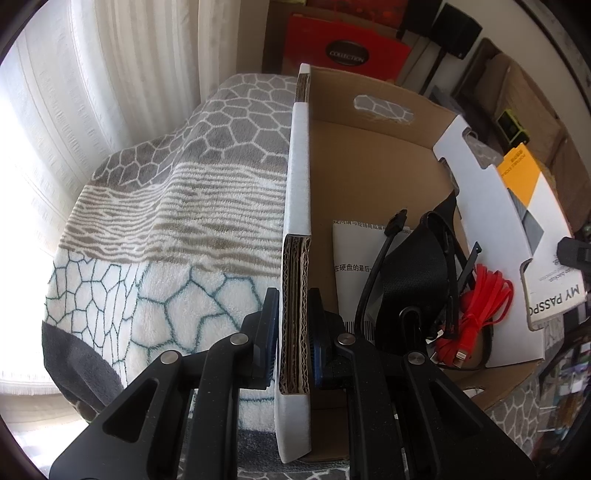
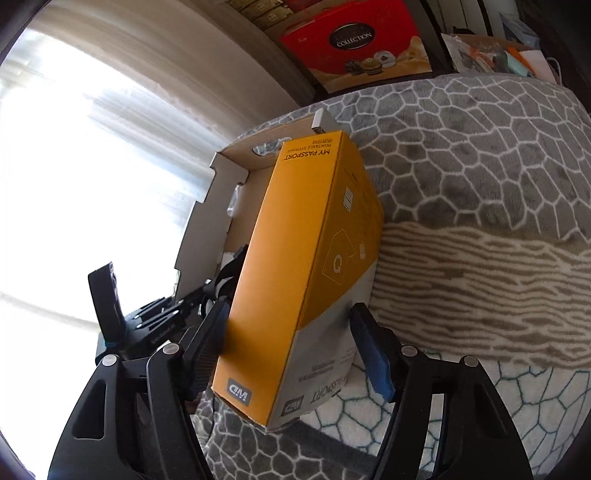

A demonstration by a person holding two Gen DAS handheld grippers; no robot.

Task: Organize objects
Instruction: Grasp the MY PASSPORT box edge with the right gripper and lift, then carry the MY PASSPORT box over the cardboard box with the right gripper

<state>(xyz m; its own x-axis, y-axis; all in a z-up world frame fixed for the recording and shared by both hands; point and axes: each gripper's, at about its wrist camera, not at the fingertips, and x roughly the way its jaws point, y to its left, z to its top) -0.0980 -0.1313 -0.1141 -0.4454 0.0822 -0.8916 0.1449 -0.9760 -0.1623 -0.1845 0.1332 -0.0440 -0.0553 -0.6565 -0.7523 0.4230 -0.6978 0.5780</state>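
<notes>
An open cardboard box (image 1: 373, 162) sits on a patterned blanket. My left gripper (image 1: 293, 332) is shut on the box's left wall (image 1: 297, 206), one pad on each side. Inside lie a black pouch (image 1: 413, 266), a black cable (image 1: 384, 251), a red cable (image 1: 484, 299) and a white leaflet (image 1: 351, 254). My right gripper (image 2: 288, 343) is shut on a yellow and white My Passport box (image 2: 317, 258), held tilted at the cardboard box's right side (image 2: 236, 166). It also shows in the left wrist view (image 1: 535, 229), beyond the right wall.
The grey and white blanket (image 2: 480, 221) covers the surface around the box. A red Collection box (image 2: 354, 40) stands behind. Curtains (image 1: 110, 92) hang at the left. Clutter and dark gear (image 1: 454, 29) fill the back right.
</notes>
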